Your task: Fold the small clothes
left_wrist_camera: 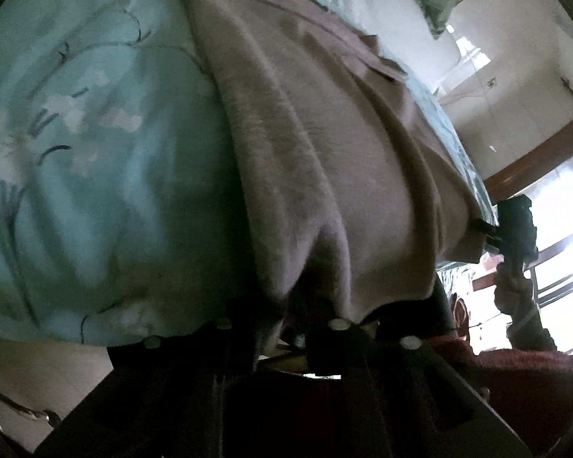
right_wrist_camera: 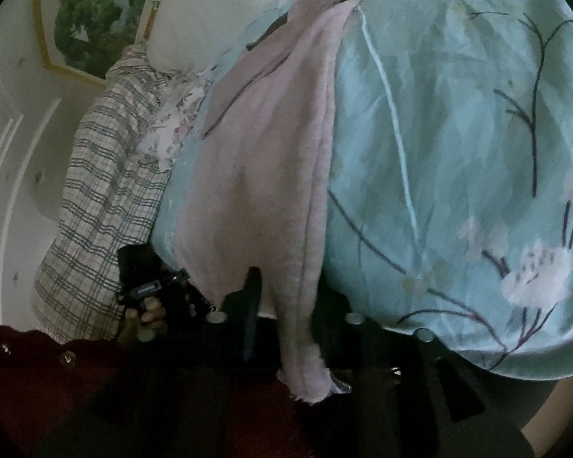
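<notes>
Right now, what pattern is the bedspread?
Light teal bedspread with dark branches, white blossoms; right wrist view.

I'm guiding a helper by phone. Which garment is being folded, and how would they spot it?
Start at the bed with the pale blue floral quilt. Down its middle lies the plain pinkish-grey fuzzy garment, its near edge gathered at both tools. Unlike the checked cloth and the small flowered fabric beside it, it has no pattern.

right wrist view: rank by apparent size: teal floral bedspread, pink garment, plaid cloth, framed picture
1. teal floral bedspread, fills the right half.
2. pink garment, hanging close to the camera, so nearness inflates it.
3. plaid cloth on the left.
4. framed picture, cut off by the view's edge, so its rank against the plaid cloth is unsure.
</notes>
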`<state>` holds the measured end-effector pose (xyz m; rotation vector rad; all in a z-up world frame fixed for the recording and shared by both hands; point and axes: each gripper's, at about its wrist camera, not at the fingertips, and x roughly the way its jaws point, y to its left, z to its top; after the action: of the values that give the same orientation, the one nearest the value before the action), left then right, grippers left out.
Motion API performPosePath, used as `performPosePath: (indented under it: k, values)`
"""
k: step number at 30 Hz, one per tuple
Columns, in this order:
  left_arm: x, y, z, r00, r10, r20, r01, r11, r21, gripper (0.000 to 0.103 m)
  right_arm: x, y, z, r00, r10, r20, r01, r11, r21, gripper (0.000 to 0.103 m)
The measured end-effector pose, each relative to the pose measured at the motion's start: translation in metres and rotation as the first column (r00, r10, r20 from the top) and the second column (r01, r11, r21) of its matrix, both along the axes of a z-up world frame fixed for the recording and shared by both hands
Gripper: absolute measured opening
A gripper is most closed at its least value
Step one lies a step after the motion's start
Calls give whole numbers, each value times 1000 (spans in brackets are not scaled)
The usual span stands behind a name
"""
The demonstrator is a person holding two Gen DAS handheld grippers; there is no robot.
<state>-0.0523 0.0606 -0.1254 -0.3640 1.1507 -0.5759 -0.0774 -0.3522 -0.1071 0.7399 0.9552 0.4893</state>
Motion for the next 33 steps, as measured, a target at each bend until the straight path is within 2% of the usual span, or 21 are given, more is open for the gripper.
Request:
performPosePath:
  k: [3,5,9,13,17,19,23,27,31,33]
  values:
    - [2,-5,1,999,-33,17,33,999,4,15,-3,6,0,1000,19,12,-19,1000,-8,30]
    - [-3,-10,7,996,-64,55,62,997,38,4,-6,9,4,999,33,39,-35,999,29,8]
    - [-23,-11,46,986,-69,149,70,998,0,3,-19,9,27,986,37,162,-59,990,131,8]
    - [-40,6,101,961,4,275,16,998,-68,3,-30,-2,48,966,-8,259,-52,973,225,8]
    - [-40,26,130,940,75,334,-35,992,-123,3,-37,-16,64,943,-66,328,-39,953,302,8]
    - [-35,34,138,932,110,344,-58,986,-158,3,-35,-17,71,936,-84,342,-28,951,309,8]
    - [-14,37,149,920,151,361,-76,974,-214,3,-14,-20,86,923,-100,371,-22,950,312,8]
    - [12,40,163,904,145,402,-66,977,-203,3,19,-24,104,909,-119,399,-11,951,309,8]
    - [55,34,186,874,164,458,-74,975,-207,3,69,-40,128,888,-180,423,46,950,308,8]
    - [81,32,196,853,186,488,-96,975,-202,3,105,-50,140,881,-214,422,104,957,270,8]
